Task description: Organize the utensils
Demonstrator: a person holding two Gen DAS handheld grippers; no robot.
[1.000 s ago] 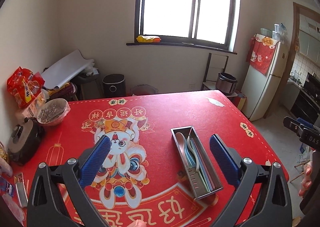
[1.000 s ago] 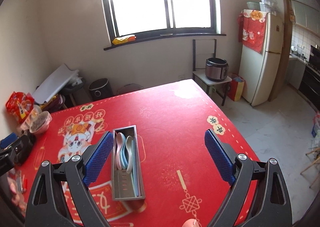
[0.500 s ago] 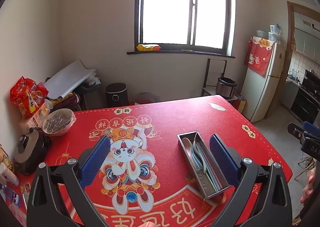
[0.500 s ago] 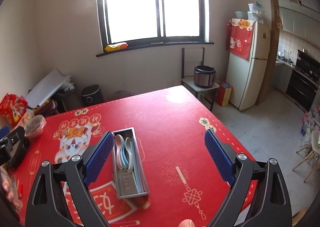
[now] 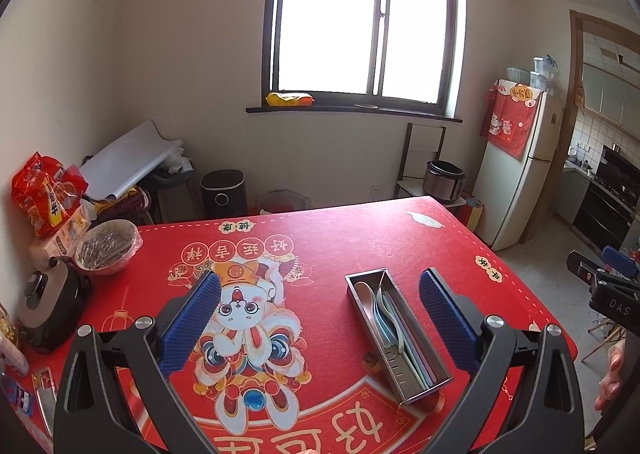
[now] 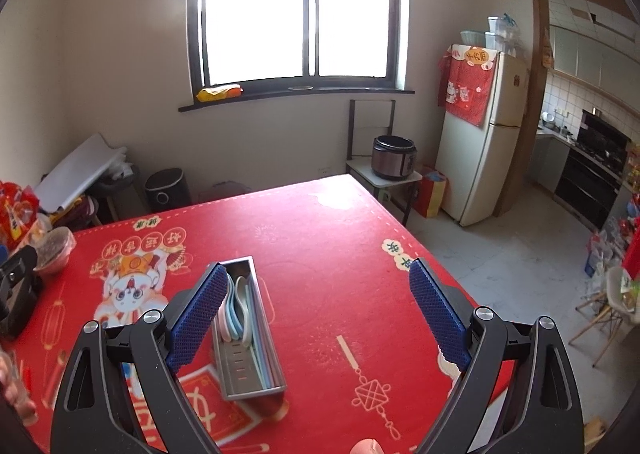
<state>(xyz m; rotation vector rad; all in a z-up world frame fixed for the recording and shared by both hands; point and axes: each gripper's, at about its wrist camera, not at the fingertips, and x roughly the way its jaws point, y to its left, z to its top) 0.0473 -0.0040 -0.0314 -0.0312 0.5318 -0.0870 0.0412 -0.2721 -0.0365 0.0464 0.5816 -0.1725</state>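
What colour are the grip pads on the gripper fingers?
Blue, with a fine cross-hatched texture, on black frames. The right wrist view shows the pads best.

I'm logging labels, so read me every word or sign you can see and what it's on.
"DAS": black plastic housing at the right edge.
Red printed tablecloth: large Chinese characters, upside down, unread.
Red snack bag: print blurred.
Red cloth on white fridge: characters too small.

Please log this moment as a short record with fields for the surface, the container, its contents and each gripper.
surface: table under a red tablecloth
container: metal tray, lying flat on the cloth
contents: pastel spoons and chopsticks, all inside the tray
left gripper: open, holding nothing
right gripper: open, holding nothing
loose utensils on the cloth: none visible
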